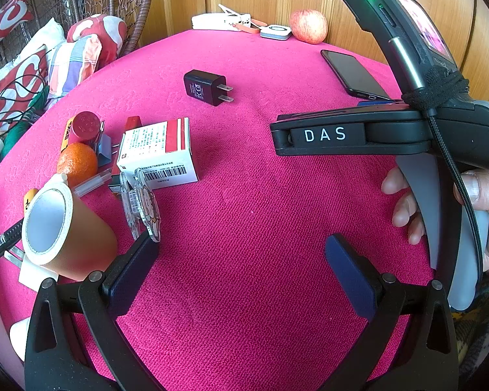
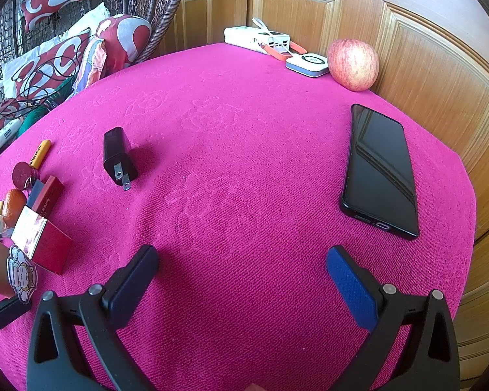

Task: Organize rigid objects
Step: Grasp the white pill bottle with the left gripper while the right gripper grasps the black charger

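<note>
Both claws stand spread wide with nothing between their pads: the left gripper (image 1: 241, 247) hovers low over the pink tablecloth (image 1: 244, 215), and the right gripper (image 2: 243, 260) does the same a little nearer the wooden cabinet (image 2: 423, 65). Taking the black charger (image 2: 119, 159) as the landmark, the nearest things lie on its near-left side: a clear acrylic cartoon charm (image 1: 143, 205) touches the left gripper's left pad, beside a roll of tape (image 1: 53, 228) and a white-and-red carton (image 1: 159, 153), with an orange (image 1: 76, 161) and a red cap (image 1: 86, 125) just behind them. The charger itself lies on its side, alone near the middle of the cloth, prongs pointing toward the right camera. It looks light, hard and smooth-sided, so I judge the best hold is across its two flat faces, well clear of the thin prongs, which could bend or slip. To its right, near the cabinet, lies a black phone (image 2: 379, 169), flat, glossy and likely slippery and breakable; its long edges offer the safer pinch. Farthest beyond the charger sit a white power bank (image 2: 257, 37), a small white pad (image 2: 306, 63) and an apple (image 2: 353, 65).
</note>
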